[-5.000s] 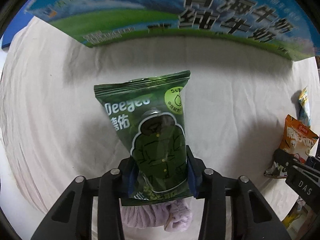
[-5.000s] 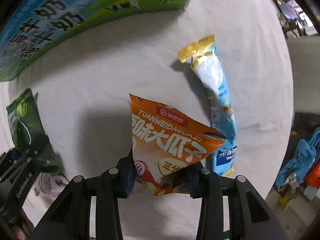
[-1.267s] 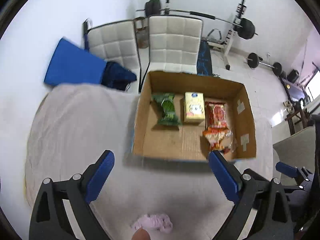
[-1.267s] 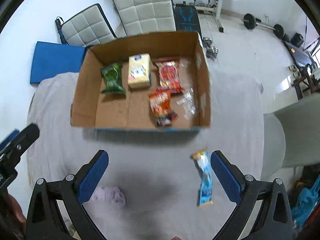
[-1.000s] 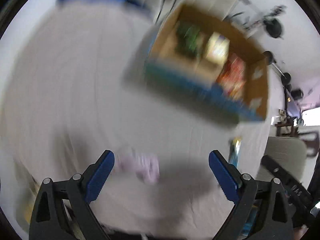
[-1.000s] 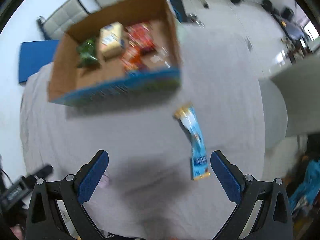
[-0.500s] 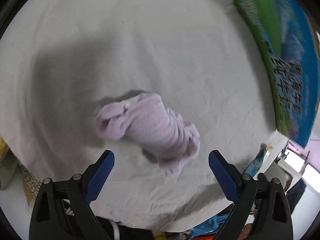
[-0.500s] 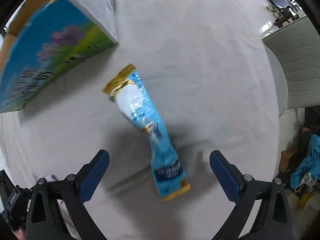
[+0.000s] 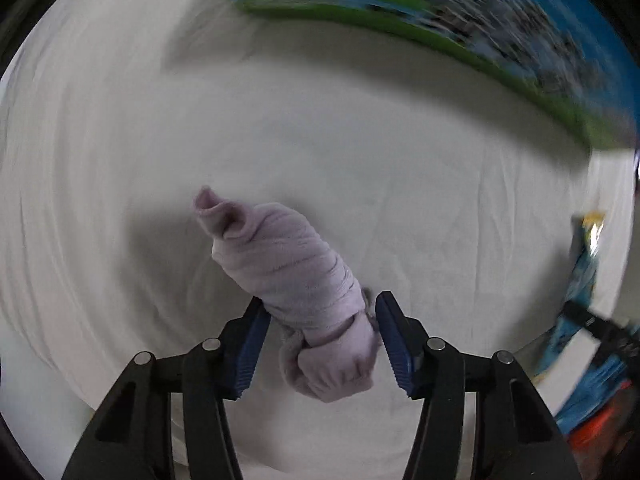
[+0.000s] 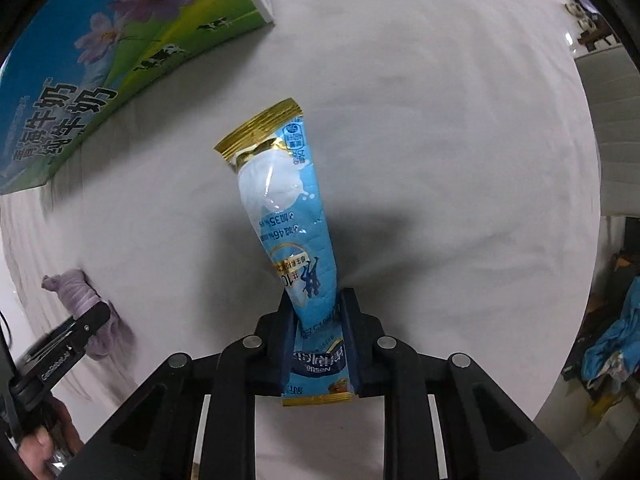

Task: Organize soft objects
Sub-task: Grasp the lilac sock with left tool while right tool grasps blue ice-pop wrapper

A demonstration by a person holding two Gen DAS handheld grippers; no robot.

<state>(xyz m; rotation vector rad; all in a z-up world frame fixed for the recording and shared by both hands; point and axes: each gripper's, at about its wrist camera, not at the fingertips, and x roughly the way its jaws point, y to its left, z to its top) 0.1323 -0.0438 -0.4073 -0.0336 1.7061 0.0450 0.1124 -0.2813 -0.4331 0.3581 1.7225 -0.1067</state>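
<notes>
A rolled lilac sock (image 9: 296, 280) lies on the white cloth and sits between the blue pads of my left gripper (image 9: 320, 320). The pads stand close to the roll on both sides with small gaps, so the jaws are still open. The sock also shows small in the right wrist view (image 10: 80, 300). My right gripper (image 10: 318, 312) is shut on the lower end of a long light-blue packet with gold ends (image 10: 288, 216), which lies on the cloth pointing away from me.
The printed blue and green side of the cardboard box (image 9: 440, 20) stands at the far edge of the cloth; it also shows in the right wrist view (image 10: 100, 52). The cloth-covered table edge (image 10: 592, 240) curves on the right, with floor clutter beyond.
Both grippers came down from above the box to the cloth. The left jaws narrowed around the sock. The right jaws closed on the blue packet.
</notes>
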